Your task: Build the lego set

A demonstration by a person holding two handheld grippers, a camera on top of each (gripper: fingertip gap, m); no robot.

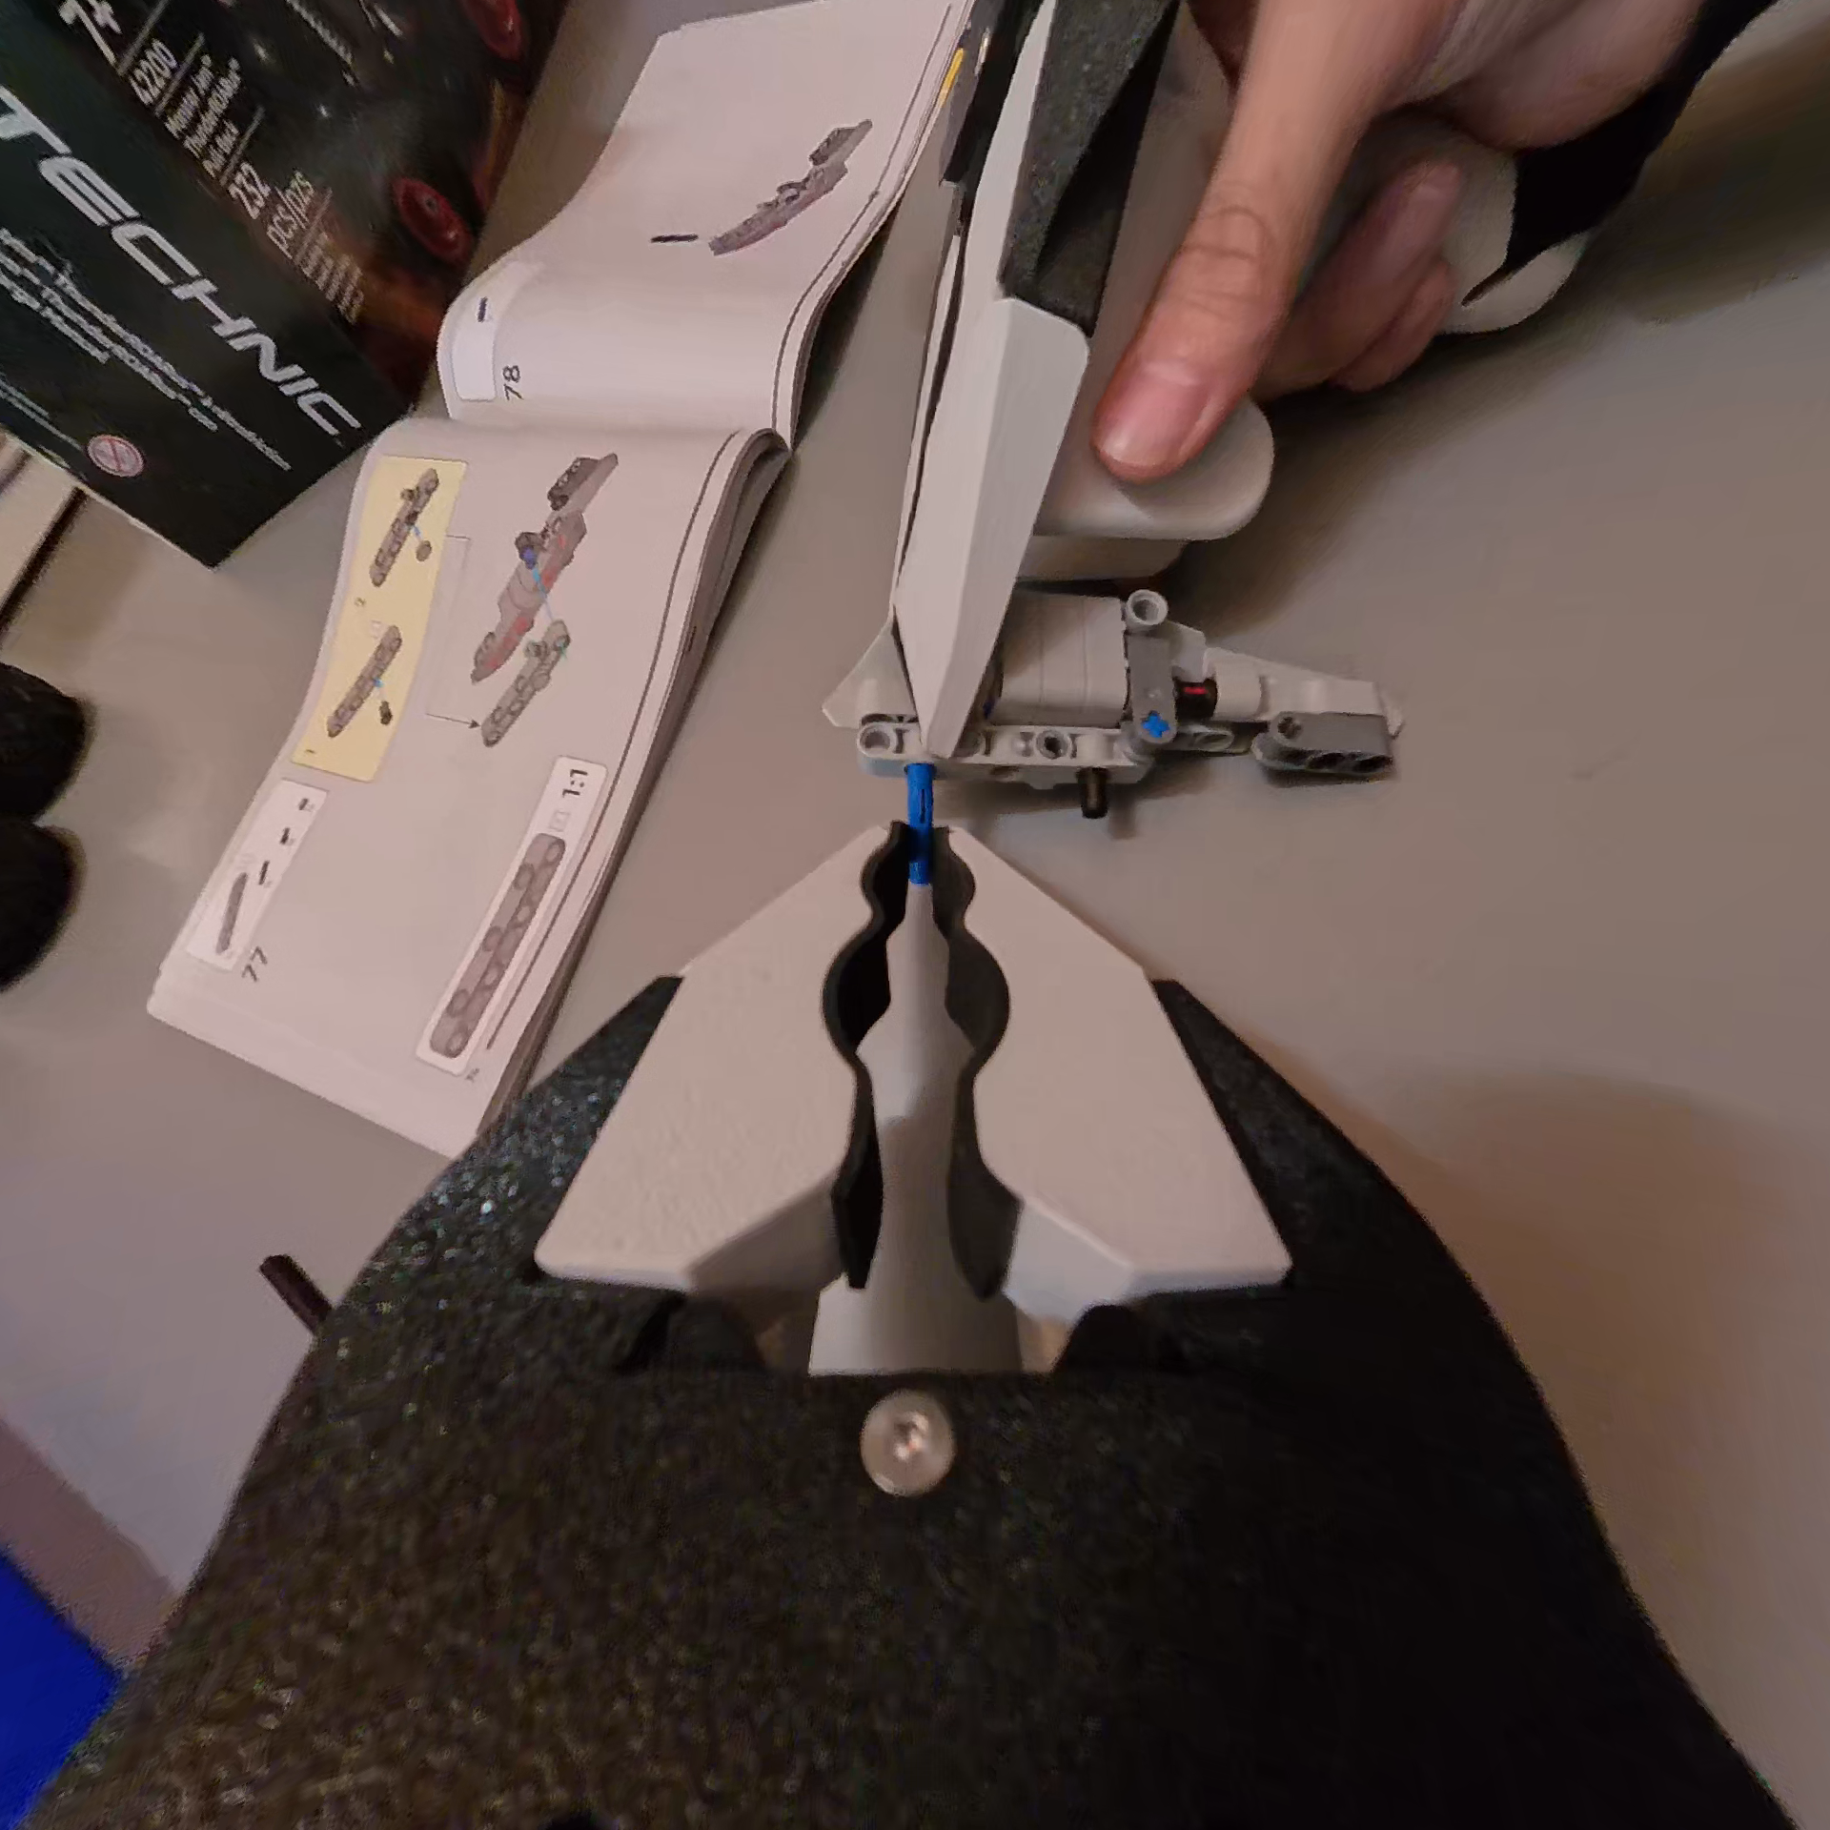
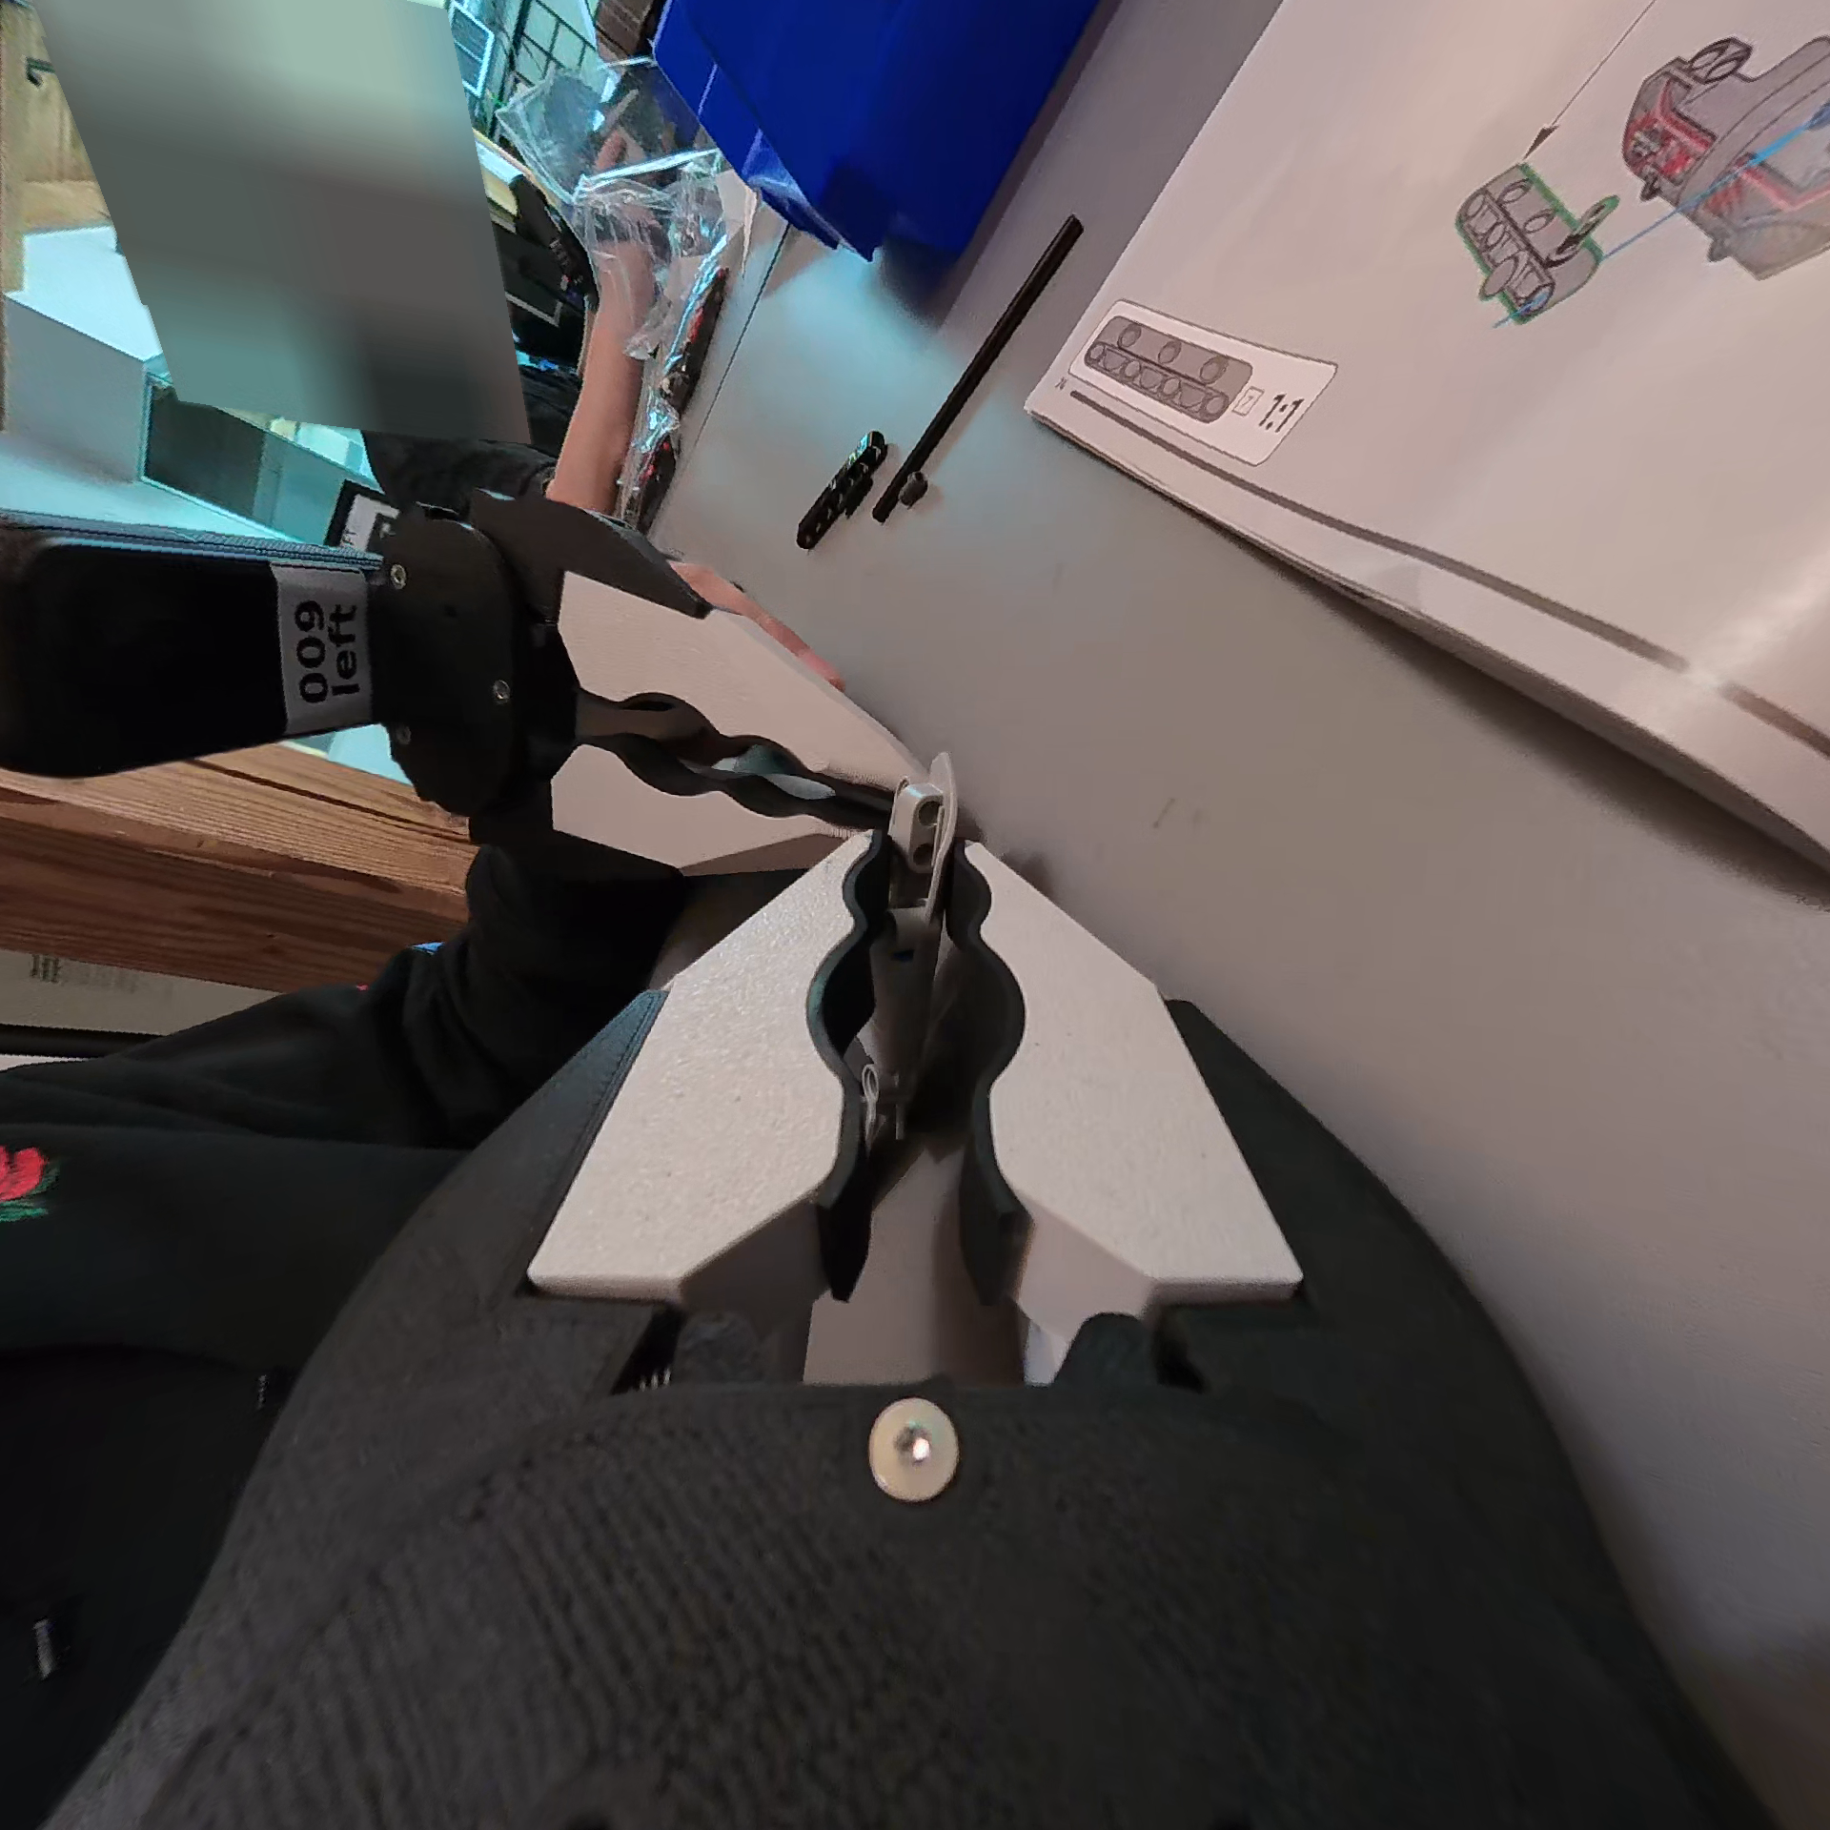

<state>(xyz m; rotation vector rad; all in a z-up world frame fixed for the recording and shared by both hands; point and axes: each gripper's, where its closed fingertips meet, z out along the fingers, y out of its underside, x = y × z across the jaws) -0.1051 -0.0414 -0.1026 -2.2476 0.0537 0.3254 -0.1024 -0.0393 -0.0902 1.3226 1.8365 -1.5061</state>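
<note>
Both claws clamp: left claw (image 1: 919,842) on blue pin (image 1: 919,807), right claw (image 2: 916,862) on grey assembly (image 2: 921,832).

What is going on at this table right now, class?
A person is building a Lego model with a pair of hand-held tongs. The left tongs are shut on a small blue pin, its far end at a hole in the grey model. The right tongs clamp that model, which rests on the grey table. An open instruction booklet lies beside it, with the set's box behind.
</note>
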